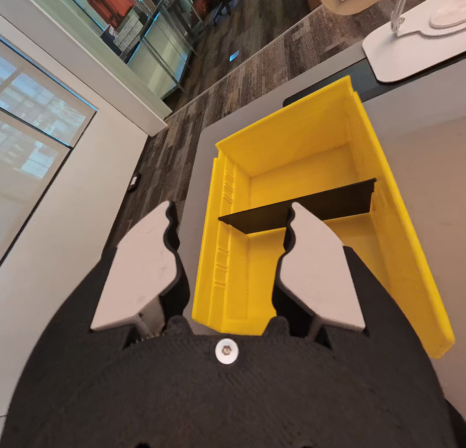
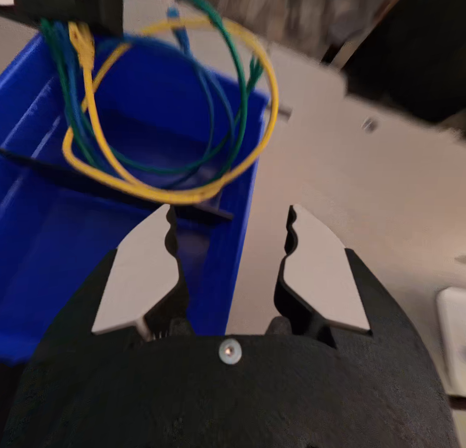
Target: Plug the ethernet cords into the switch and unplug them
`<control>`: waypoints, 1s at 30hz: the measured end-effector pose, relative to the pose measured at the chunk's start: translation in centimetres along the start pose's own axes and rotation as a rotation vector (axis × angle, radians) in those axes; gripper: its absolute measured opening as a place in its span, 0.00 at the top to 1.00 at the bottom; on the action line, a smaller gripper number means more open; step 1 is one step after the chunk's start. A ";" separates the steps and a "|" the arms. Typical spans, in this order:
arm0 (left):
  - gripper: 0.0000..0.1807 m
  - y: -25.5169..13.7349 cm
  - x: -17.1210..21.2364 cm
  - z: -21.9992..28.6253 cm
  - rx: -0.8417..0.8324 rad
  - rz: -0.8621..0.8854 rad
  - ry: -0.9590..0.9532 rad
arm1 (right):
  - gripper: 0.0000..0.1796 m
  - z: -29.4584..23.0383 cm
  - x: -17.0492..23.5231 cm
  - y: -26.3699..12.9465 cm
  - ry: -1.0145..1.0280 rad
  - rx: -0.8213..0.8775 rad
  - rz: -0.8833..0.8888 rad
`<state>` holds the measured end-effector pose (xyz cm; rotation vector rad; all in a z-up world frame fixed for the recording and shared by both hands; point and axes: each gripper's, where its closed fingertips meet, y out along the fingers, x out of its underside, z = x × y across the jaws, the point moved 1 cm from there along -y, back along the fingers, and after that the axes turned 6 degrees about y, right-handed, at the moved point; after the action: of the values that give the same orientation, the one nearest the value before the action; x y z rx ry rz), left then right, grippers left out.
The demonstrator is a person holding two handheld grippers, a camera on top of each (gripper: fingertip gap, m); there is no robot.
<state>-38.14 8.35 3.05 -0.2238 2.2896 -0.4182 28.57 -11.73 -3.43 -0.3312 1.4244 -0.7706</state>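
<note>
I see a pale table (image 1: pixel 433 173) bearing a yellow bin (image 1: pixel 393 209) at centre frame; in the right view, a blue bin (image 2: pixel 227 272) sits left.

patterned carpet (image 1: pixel 227 88), white wall (image 1: pixel 63 234), window (image 1: pixel 37 113)

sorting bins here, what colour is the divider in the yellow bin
Black. The flat divider panel across the yellow plastic bin shows best in the left wrist view.

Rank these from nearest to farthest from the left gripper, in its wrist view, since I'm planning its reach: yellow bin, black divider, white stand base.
From the left gripper:
1. Yellow bin: its near end sits just below and between the fingers.
2. Black divider: crosses the bin's middle, just behind the right fingertip.
3. White stand base: far upper right on the table.
</note>
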 end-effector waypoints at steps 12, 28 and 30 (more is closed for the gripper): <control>0.52 5.6 14.0 -1.9 0.464 -0.345 -0.462 | 0.75 -1.9 13.0 -0.2 0.188 -0.216 -0.561; 0.83 5.0 13.8 5.5 0.869 -0.352 -0.407 | 0.93 -6.3 12.8 -1.5 0.114 -0.260 -0.580; 0.83 4.3 12.8 7.0 0.872 -0.350 -0.352 | 0.93 -7.5 12.6 -1.6 0.117 -0.260 -0.578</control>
<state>-41.82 7.11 -11.61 -0.2243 1.5467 -1.3808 20.48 -19.30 -13.12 -0.9392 1.5601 -1.0814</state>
